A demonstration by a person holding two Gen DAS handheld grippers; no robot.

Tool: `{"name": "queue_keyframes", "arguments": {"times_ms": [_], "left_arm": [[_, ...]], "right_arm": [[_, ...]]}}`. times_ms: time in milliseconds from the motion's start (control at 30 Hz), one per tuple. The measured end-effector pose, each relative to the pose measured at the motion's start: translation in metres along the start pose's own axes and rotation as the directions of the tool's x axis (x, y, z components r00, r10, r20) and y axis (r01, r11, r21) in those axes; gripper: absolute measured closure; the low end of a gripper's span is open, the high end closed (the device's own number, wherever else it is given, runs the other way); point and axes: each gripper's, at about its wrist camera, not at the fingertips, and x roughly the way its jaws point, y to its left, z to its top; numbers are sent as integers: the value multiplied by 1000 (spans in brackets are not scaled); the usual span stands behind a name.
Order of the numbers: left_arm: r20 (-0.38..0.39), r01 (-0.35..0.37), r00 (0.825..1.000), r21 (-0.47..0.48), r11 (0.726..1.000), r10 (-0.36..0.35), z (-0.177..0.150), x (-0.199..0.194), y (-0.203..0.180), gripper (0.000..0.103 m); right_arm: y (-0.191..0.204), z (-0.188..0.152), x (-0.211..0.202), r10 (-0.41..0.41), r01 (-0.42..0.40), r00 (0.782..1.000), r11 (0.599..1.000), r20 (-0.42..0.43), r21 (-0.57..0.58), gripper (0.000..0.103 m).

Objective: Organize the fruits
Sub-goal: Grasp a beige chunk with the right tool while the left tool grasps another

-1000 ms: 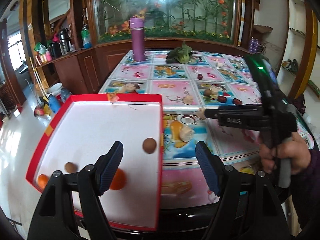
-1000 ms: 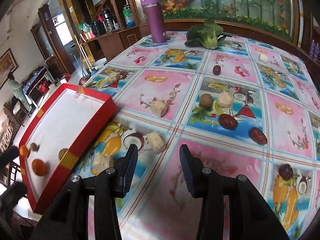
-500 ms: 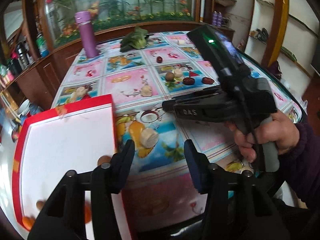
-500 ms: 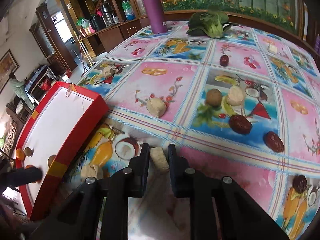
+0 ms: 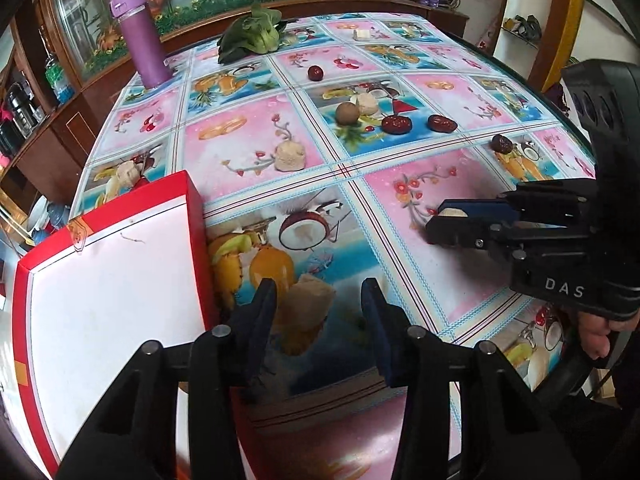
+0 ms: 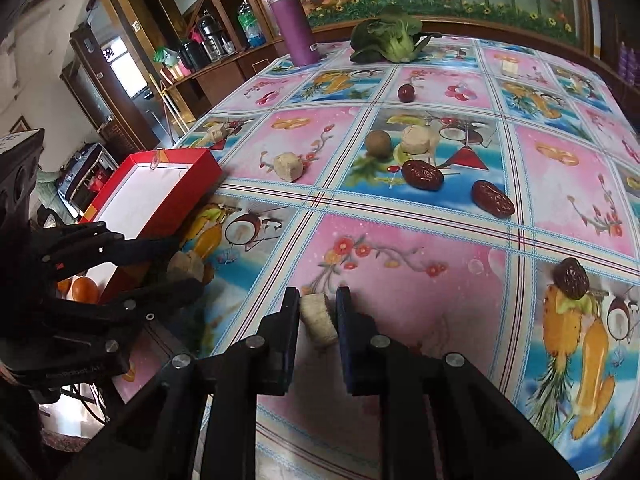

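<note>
1. The right gripper (image 6: pixel 318 312) has its jaws closed narrowly on a pale chunk (image 6: pixel 318 318), which sits low over a pink square of the table (image 6: pixel 400 292).
2. In the left wrist view the same gripper (image 5: pixel 440 222) comes in from the right, and only a bit of the pale piece shows at its tip.
3. The left gripper (image 5: pixel 318 312) has its jaws wide, one on each side of a tan chunk (image 5: pixel 308 304) that lies on the table just right of the red box (image 5: pixel 192 216). I cannot tell if the jaws touch it.
4. The red box stands at the near left edge of the table. Its white floor is mostly bare in the left wrist view; in the right wrist view an orange fruit (image 6: pixel 84 290) shows in its near end, behind the left gripper (image 6: pixel 176 264).
5. More pieces lie in the middle of the table: another pale chunk (image 5: pixel 289 156), a brown round fruit (image 5: pixel 346 113) touching a pale round piece (image 5: pixel 367 103), and two red dates (image 5: pixel 396 124) (image 5: pixel 442 123) to the right of them.
6. A third date (image 5: pixel 501 144) lies nearer on the right, and a small dark red fruit (image 5: pixel 315 73) lies farther back.
7. At the far side stand a purple bottle (image 5: pixel 142 40) and a green vegetable (image 5: pixel 252 36).
</note>
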Motion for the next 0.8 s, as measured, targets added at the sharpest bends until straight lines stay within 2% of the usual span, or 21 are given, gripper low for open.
{"name": "queue_keyframes", "arguments": {"times_ms": [67,100,200,267,333,600,800], "left_arm": [[-17,-4,1000,-4,1000,4,0,3,1,61],[-25,-5,1000,-1,1000,5,0,4,0,67],[-54,-8,999,3,1000,8,0,10,0,70],[-82,2,997,-2,1000,-2,2,15,-1,75],[-97,28,995,-7,1000,-29,4,15,-3,86],[-98,68,993,-48,996,-73,15,22,-16,86],[-81,100,990,-142,985,-112,15,22,-12,86]], "right_arm": [[-1,1,1,4,-4,1000,1000,1,3,87],[-1,0,0,4,-4,1000,1000,1,4,87],[-1,0,0,1,-1,1000,1000,0,7,87],[-1,1,0,3,-3,1000,1000,-9,13,87],[-4,2,0,10,-9,1000,999,-16,33,87],[-3,-2,-2,-18,19,1000,999,-21,29,88],[-2,-3,-3,-33,34,999,999,-21,42,88]]}}
